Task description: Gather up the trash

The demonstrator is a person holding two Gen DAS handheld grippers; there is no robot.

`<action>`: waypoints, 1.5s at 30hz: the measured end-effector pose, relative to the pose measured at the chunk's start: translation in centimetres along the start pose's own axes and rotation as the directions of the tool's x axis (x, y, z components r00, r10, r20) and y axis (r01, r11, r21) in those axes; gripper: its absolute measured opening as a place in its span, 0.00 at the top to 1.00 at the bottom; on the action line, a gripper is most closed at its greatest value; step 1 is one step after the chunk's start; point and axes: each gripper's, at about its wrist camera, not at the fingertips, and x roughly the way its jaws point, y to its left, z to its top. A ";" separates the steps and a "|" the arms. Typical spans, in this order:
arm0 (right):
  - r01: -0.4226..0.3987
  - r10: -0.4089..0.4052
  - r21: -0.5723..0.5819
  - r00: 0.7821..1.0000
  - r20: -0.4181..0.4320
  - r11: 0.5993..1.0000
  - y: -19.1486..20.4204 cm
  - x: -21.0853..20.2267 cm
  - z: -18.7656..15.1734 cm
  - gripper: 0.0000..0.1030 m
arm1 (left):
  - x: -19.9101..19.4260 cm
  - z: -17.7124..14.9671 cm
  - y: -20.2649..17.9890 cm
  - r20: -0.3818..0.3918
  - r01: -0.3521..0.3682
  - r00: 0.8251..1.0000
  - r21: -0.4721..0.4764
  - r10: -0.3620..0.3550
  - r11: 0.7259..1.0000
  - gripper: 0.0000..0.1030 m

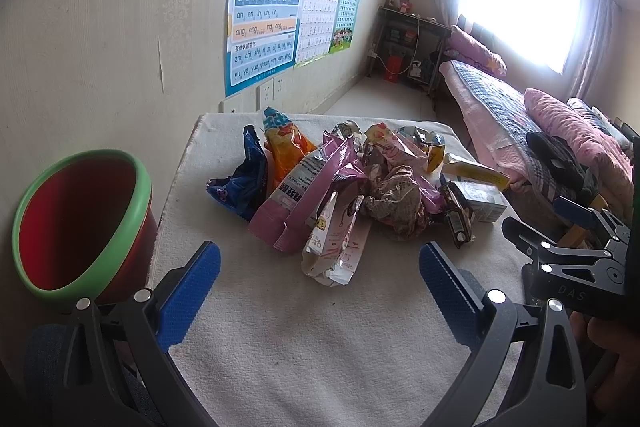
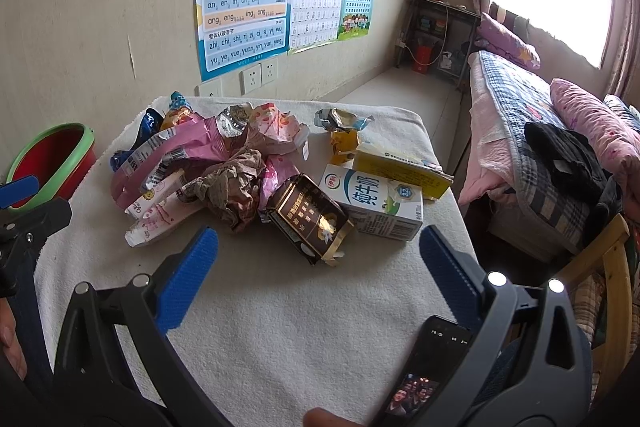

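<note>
White towelling, nubby and soft, is covering the worktop [image 1: 280, 339] and carrying a loose heap of trash at its far middle.

Wrappers, crinkled foil and plastic film: a dark blue packet [image 1: 240, 183] is lying at the left of the heap, just beside an orange packet [image 1: 284, 151]; a long pink packet [image 1: 312, 187] is leaning across both; a pale pink and white sachet [image 1: 336, 247], flattened and torn open, is lying nearest the left gripper.

Paper, brown and patterned: a crumpled ball [image 2: 232, 187] is sitting in the centre of the heap.

Cartons, stiff card: a dark brown and gold box [image 2: 308, 219], dented, is resting against a white milk carton [image 2: 376, 203] with blue lettering; a yellow box [image 2: 400, 167] is lying flat behind the carton.

Bin [image 1: 80, 223], smooth plastic, round, red inside with a green rim: it is standing off the left edge of the worktop, by the wall, mouth tilting toward the camera.

Left hand-held gripper [image 1: 320, 291]: blue ribbed pads are standing wide apart and holding nothing, hovering over bare towelling short of the sachet.

Right hand-held gripper [image 2: 318, 283]: blue pads are likewise spread wide and empty, pointing at the brown box and the carton.
</note>
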 end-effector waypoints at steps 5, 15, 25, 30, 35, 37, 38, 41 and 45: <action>0.000 0.000 0.002 1.000 0.001 1.000 -0.1 0.0 0.0 0.03 | 0.0 0.0 0.0 -0.001 0.000 1.000 -0.001 0.000 1.000 0.08; 0.002 -0.002 0.004 1.000 0.003 1.000 -0.1 0.0 0.1 0.03 | 0.1 0.0 0.0 -0.002 -0.001 1.000 0.000 0.001 1.000 0.08; 0.000 0.000 0.007 1.000 -0.004 1.000 -0.2 0.1 0.1 0.03 | 0.4 -0.3 0.4 -0.015 -0.003 1.000 -0.001 0.003 1.000 0.08; -0.003 0.003 0.010 1.000 -0.014 1.000 -0.3 0.3 0.1 0.03 | 0.7 -0.2 0.3 -0.033 -0.003 0.999 -0.003 0.003 1.000 0.08; -0.018 0.019 0.002 0.999 -0.035 1.000 -0.3 1.0 0.1 0.03 | 1.1 -0.3 0.3 -0.049 -0.014 0.999 -0.007 0.014 1.000 0.08; -0.021 0.021 0.001 0.999 -0.040 1.000 -0.3 1.1 0.1 0.03 | 1.2 -0.3 0.5 -0.059 -0.016 0.998 -0.018 0.014 1.000 0.08; -0.026 0.026 0.000 0.999 -0.042 1.000 -0.2 1.1 0.1 0.03 | 1.3 -0.2 0.5 -0.063 -0.017 0.998 -0.021 0.016 1.000 0.08; -0.037 0.036 -0.009 0.998 -0.056 0.999 0.0 1.4 0.1 0.03 | 1.4 -0.2 0.5 -0.070 -0.012 0.997 -0.021 0.011 1.000 0.08; -0.043 0.040 -0.038 0.996 -0.083 0.998 0.3 2.0 0.1 0.03 | 1.8 0.0 0.2 -0.095 0.009 0.995 -0.014 -0.011 1.000 0.08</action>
